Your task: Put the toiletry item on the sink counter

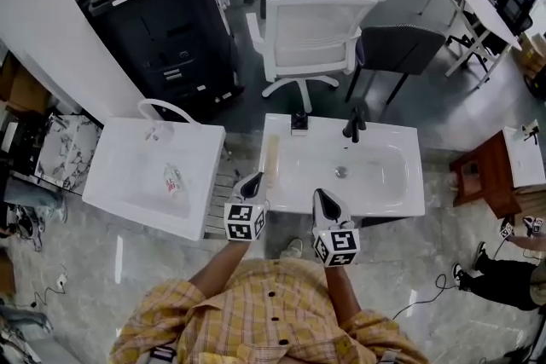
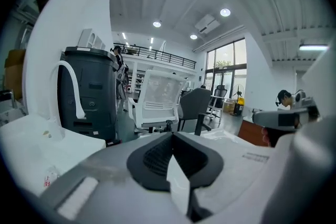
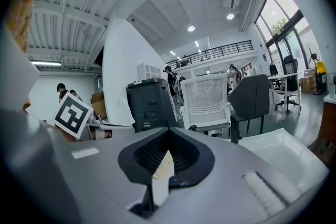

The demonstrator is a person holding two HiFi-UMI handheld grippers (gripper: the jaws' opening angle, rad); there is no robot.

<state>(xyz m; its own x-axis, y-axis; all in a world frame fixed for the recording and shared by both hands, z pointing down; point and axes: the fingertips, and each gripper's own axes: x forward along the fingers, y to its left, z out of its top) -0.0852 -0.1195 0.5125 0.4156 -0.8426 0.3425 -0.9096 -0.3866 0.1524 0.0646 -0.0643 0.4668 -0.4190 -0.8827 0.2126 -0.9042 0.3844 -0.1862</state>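
Observation:
A long cream-coloured toiletry item (image 1: 271, 156) lies on the left ledge of the white sink counter (image 1: 401, 199) with the black tap (image 1: 354, 124). My left gripper (image 1: 253, 182) hovers just in front of and below that item, apart from it, its jaws shut with nothing between them (image 2: 176, 168). My right gripper (image 1: 325, 200) sits beside it over the counter's front edge, jaws also shut and empty (image 3: 163, 165). A small black object (image 1: 299, 122) stands at the back of the counter.
A second white sink (image 1: 128, 183) with a white arched tap (image 1: 162, 108) stands to the left, a clear bottle (image 1: 173, 179) lying in its basin. Behind are a black machine (image 1: 162, 21), a white mesh chair (image 1: 311, 38) and a dark chair (image 1: 405, 51). A wooden stool (image 1: 482, 175) is on the right.

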